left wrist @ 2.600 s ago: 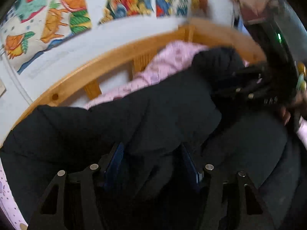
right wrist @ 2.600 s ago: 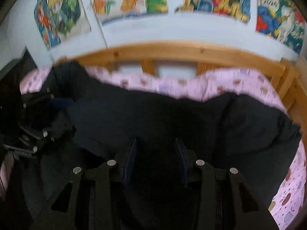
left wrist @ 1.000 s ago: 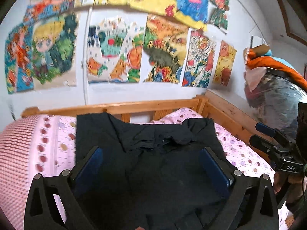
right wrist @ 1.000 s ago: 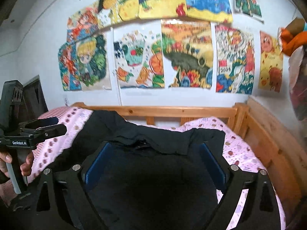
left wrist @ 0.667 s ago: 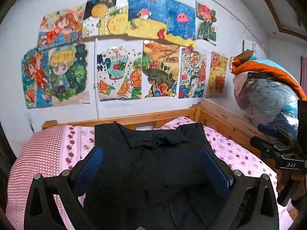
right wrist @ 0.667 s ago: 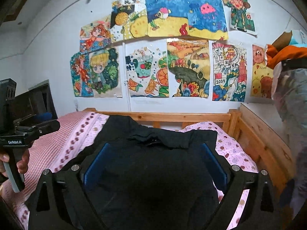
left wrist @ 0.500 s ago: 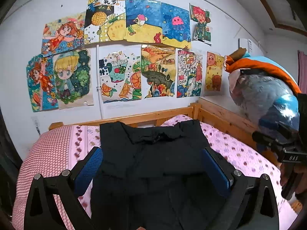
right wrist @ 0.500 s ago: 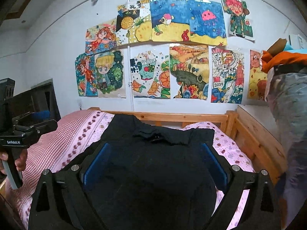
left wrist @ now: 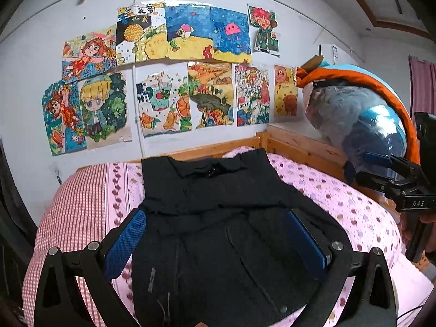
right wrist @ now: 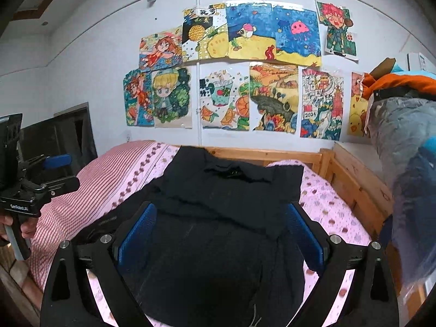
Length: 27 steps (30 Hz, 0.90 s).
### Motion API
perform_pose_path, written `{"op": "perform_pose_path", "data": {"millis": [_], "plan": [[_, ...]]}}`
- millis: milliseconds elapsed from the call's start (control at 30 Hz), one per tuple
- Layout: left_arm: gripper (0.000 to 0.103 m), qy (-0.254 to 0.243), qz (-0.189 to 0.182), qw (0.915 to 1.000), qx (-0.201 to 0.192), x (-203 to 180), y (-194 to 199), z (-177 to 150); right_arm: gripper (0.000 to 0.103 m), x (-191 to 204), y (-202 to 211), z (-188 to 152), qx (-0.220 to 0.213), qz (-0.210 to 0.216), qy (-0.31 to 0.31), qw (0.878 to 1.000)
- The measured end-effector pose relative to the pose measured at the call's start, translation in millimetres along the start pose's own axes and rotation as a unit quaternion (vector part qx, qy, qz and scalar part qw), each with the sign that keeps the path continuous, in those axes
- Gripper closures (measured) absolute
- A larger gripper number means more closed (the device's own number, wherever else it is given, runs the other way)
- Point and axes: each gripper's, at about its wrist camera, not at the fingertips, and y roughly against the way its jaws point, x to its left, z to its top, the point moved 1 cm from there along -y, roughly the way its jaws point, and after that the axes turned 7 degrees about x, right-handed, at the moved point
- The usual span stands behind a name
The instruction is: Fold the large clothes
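A large black garment (left wrist: 218, 218) lies folded on the pink dotted bed, its collar toward the wall; it also shows in the right wrist view (right wrist: 223, 218). My left gripper (left wrist: 215, 234) is open and empty, held above and back from the garment. My right gripper (right wrist: 220, 229) is open and empty too, also raised above it. The right gripper shows at the right edge of the left wrist view (left wrist: 381, 169), and the left gripper at the left edge of the right wrist view (right wrist: 51, 171). Neither touches the cloth.
A wooden bed frame (left wrist: 305, 147) runs along the far and right sides. A pink checked pillow (left wrist: 70, 212) lies at the left. A bagged bundle of bedding (left wrist: 365, 120) sits on the right. Children's drawings (left wrist: 174, 76) cover the wall. A dark cabinet (right wrist: 68, 133) stands left.
Both grippers let go of the black garment, opened wide and pulled back and up away from it. The garment now lies flat on the bed.
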Motion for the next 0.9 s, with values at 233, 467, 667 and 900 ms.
{"op": "perform_pose_path", "data": {"millis": [233,467,667,900], "plan": [[0.0,-0.013,-0.002,0.9998,0.012,-2.2,1.9,-30.5,0.01,7.3,11.4,-33.7,0.014,0.0,0.018,1.0],[0.0,-0.035,-0.012,0.9985,0.041,8.2,-5.7,-66.4,0.01,16.1,13.9,-66.7,0.04,-0.005,0.05,0.998],[0.0,-0.072,-0.02,0.9942,0.078,13.4,-14.6,-102.4,0.01,16.9,5.0,-97.6,0.068,-0.004,0.056,0.996],[0.0,-0.11,-0.026,0.988,0.105,8.6,-21.8,-127.8,0.01,9.7,-10.2,-129.6,0.102,-0.006,0.036,0.994]]}}
